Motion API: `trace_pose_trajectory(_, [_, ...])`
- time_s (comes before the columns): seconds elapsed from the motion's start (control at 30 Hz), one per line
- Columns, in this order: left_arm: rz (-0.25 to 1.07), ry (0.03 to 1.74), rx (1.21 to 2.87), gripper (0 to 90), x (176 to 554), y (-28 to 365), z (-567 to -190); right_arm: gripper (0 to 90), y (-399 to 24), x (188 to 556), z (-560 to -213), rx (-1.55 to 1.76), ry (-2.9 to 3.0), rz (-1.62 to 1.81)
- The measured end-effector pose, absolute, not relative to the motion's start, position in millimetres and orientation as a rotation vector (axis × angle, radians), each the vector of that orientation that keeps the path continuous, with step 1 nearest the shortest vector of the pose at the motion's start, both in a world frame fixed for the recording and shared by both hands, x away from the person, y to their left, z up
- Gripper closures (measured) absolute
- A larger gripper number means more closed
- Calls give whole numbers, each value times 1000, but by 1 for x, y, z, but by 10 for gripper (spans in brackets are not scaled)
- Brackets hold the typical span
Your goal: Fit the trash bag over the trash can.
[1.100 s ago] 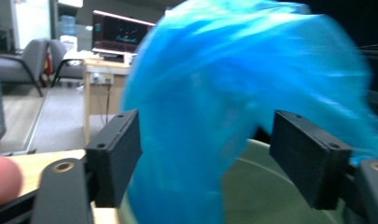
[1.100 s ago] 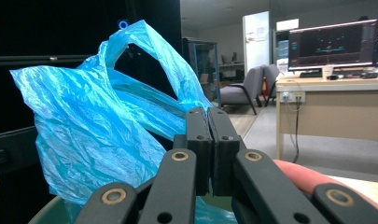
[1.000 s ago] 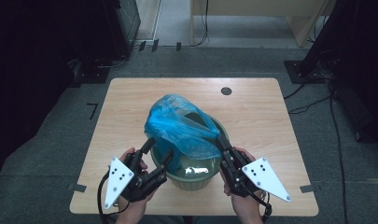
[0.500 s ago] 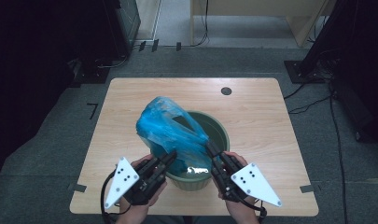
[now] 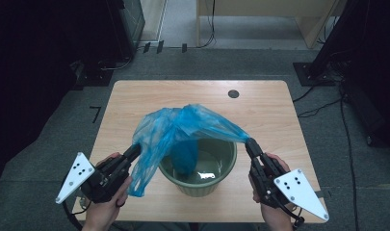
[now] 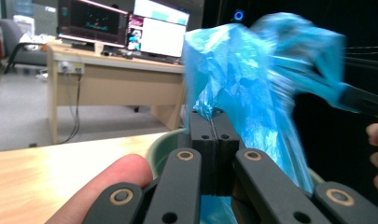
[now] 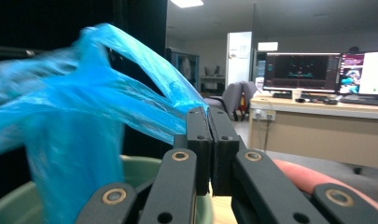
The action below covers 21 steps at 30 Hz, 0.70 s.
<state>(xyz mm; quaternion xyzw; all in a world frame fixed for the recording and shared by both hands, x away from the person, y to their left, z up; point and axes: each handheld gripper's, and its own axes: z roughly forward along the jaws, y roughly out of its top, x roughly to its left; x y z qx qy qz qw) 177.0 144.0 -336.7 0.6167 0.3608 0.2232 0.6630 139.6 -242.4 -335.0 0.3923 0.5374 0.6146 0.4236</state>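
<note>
Stretching blue bag (image 5: 183,130) over green bin (image 5: 198,184) | both jaws clamped on bag edges | table (image 5: 135,101) beyond seemingly bare

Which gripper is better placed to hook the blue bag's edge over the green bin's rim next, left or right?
Probably right: the right gripper, shut on the blue bag, holds it taut just outside the green bin; the left gripper holds slack plastic.

No lettering, label, brand or number is legible; the far monitors' (image 7: 301,70) screens are too blurred.
</note>
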Motion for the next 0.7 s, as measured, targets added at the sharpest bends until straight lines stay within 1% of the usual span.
trace_pose_trajectory(0.07, [495,820,1402,900,176,150,-339,900,-250,134,-336,985,1350,1520])
trace_pose_trajectory(0.33, [525,841,1452,900,169,167,-350,900,-277,110,-341,983,1363,1452])
trace_pose_trajectory(0.53, [495,864,1487,900,169,176,-361,900,-288,96,-361,990,1454,1390])
trace_pose_trajectory(0.7, [478,845,1548,900,167,172,-377,900,-297,91,-378,1028,1506,1401])
